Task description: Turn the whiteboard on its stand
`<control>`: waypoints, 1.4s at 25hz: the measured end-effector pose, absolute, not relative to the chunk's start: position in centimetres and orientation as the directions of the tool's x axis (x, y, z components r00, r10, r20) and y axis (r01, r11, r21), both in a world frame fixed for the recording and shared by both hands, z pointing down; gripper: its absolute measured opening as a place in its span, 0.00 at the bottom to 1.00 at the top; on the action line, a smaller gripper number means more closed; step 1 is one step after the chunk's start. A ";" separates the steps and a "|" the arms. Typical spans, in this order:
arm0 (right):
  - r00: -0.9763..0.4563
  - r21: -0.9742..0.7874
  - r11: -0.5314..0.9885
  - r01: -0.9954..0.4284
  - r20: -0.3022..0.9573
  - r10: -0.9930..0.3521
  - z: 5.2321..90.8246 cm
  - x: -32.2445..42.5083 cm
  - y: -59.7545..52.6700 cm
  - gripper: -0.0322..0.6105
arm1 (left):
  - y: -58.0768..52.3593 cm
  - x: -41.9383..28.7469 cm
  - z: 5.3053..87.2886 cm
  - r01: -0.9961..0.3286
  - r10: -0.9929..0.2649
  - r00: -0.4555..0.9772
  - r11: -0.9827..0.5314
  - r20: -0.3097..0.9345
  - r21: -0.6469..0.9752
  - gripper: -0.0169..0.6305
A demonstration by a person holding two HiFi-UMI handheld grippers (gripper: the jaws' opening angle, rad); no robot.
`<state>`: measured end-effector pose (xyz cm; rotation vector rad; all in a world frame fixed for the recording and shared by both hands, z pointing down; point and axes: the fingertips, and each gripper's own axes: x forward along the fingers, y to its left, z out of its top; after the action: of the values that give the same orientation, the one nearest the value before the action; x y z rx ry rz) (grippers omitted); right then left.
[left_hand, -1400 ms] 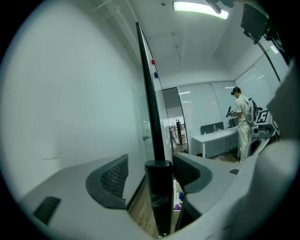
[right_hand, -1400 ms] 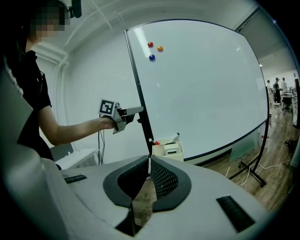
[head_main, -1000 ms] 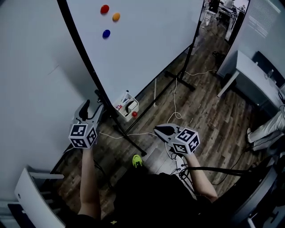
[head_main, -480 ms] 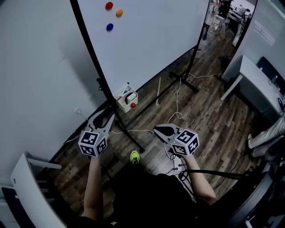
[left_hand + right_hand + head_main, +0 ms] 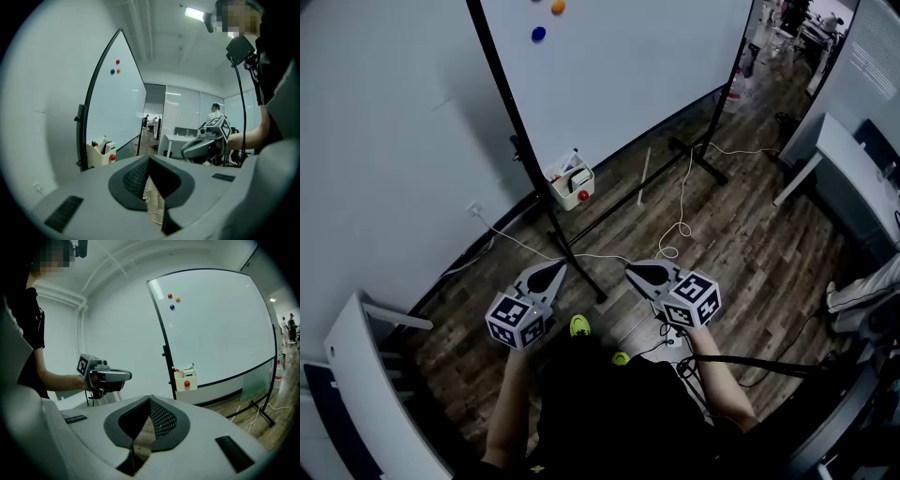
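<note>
The top of the whiteboard (image 5: 628, 75) runs off the upper edge of the head view, so only the blue magnet (image 5: 539, 34) and part of the orange magnet (image 5: 558, 7) show there. The red magnet (image 5: 169, 296) appears only in the gripper views. What sits in the small cream box (image 5: 570, 186) hung on the near post is too small to name, apart from a red ball on its front. In the left gripper view the board is seen almost edge-on, so its face is hard to read. The board is plain white with a thin black frame and fills the upper middle of the head view. It is carried on a black stand (image 5: 525, 155) whose feet rest on the wood floor (image 5: 741, 244), close to the pale wall (image 5: 384, 141) at left. A white cable (image 5: 680, 220) trails over the floor beneath it. Both tools sit low in the frame, well apart from the board. The left gripper (image 5: 555, 269) has just clamped its jaws together on nothing, and the right gripper (image 5: 630, 272) is likewise pinched closed and empty.
</note>
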<state>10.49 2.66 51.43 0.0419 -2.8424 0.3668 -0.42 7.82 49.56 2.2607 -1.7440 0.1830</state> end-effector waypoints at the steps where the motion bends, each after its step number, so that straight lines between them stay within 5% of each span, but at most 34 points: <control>1: -0.961 -0.249 0.966 -0.062 0.275 0.009 51.5 10.6 2.8 0.04 | 8.1 -0.1 49.8 -0.960 -0.926 0.267 -0.230 0.268 0.160 0.02; 35: -0.971 -0.216 0.973 -0.079 0.239 -0.026 49.3 9.9 4.9 0.04 | 9.4 3.1 50.3 -0.897 -0.888 0.395 -0.318 0.233 0.307 0.02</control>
<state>9.87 4.90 49.35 0.0779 -2.8846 0.3297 3.07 9.41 50.34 2.2737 -1.5398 0.0298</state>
